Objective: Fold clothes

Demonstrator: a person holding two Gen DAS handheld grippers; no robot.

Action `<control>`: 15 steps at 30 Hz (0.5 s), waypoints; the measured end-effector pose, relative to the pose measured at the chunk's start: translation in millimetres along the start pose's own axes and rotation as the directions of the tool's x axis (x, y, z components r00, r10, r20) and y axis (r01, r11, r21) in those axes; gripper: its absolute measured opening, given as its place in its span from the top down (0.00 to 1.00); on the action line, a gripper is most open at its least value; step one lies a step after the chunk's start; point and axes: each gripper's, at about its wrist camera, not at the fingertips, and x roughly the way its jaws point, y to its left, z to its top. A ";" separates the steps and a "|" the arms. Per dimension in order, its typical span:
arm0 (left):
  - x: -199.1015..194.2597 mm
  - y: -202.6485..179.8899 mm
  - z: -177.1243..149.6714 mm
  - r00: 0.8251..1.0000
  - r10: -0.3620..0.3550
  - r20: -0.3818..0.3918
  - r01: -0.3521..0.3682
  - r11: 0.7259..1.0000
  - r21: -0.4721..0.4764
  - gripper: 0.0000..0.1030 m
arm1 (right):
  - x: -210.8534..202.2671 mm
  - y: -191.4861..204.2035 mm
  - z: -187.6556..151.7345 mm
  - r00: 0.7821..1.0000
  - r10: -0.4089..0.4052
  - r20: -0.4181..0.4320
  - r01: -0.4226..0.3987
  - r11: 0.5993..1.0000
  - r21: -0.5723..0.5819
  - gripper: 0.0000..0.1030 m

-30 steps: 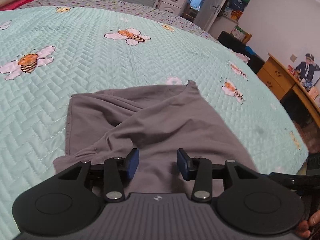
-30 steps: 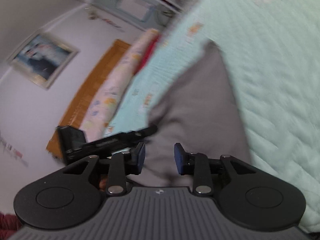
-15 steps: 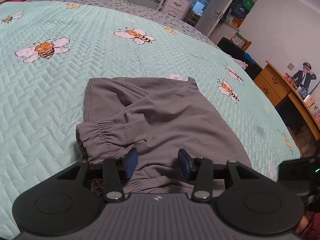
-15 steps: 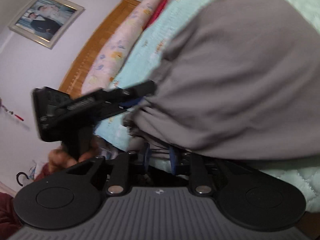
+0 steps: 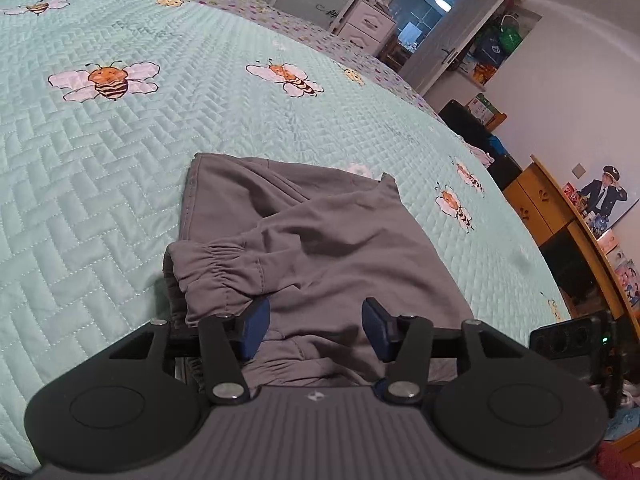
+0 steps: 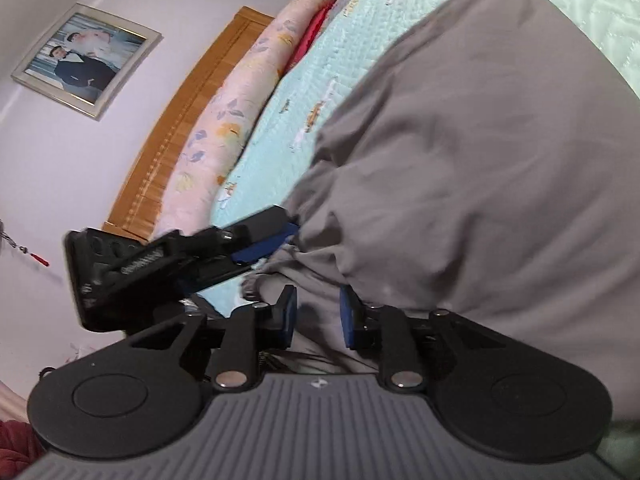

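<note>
- Grey garment (image 5: 320, 240) lies crumpled on the bee-print bedspread (image 5: 120, 160), elastic cuff (image 5: 216, 272) at 9 o'clock.
- Left tool (image 5: 316, 326): jaws apart, just been opening, pads above cloth.
- Right tool (image 6: 318, 314): narrow gap, cloth between, grip unclear.

Grey garment (image 5: 320, 236) on bee-print bedspread (image 5: 120, 168)

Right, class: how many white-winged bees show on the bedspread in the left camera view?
5 bees: top left, left, centre, two at right. The grey clothes may hide another.
</note>
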 end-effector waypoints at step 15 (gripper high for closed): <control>-19.0 10.3 -16.7 0.999 0.038 0.012 -0.038 0.999 0.038 0.47 | 61.6 19.0 93.7 0.996 -0.086 -0.001 0.086 0.994 -0.061 0.64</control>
